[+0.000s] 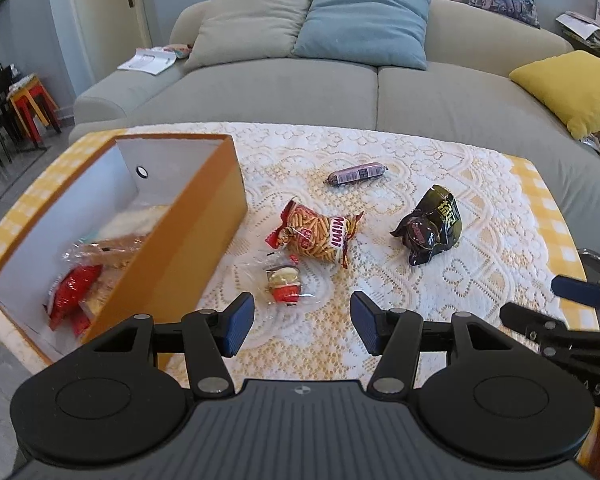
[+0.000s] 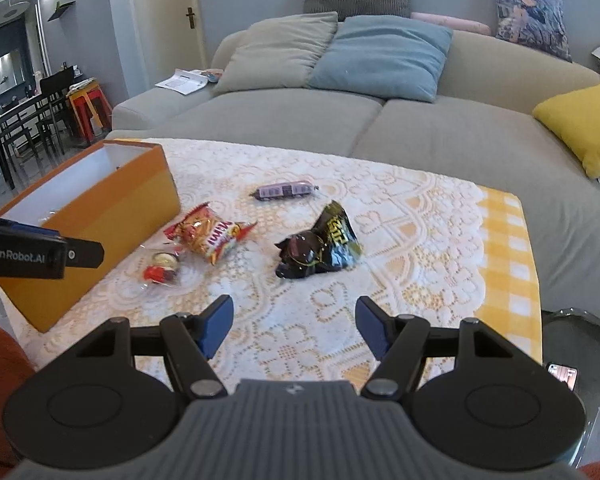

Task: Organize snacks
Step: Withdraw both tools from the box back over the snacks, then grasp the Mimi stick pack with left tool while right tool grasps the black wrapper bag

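Box [image 1: 172, 248] contents — red packets, perhaps — left-view only.

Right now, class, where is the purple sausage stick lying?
The purple sausage stick lies on the lace tablecloth, farthest toward the sofa, beyond the Mimi bag and right of the orange box.

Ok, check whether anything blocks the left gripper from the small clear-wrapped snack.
Nothing visible does. The left gripper is open with the clear-wrapped snack just ahead of its fingertips, on bare lace tablecloth. The orange box sits to the left.

Black linkages, blue-padded fingers [image 1: 241, 322]
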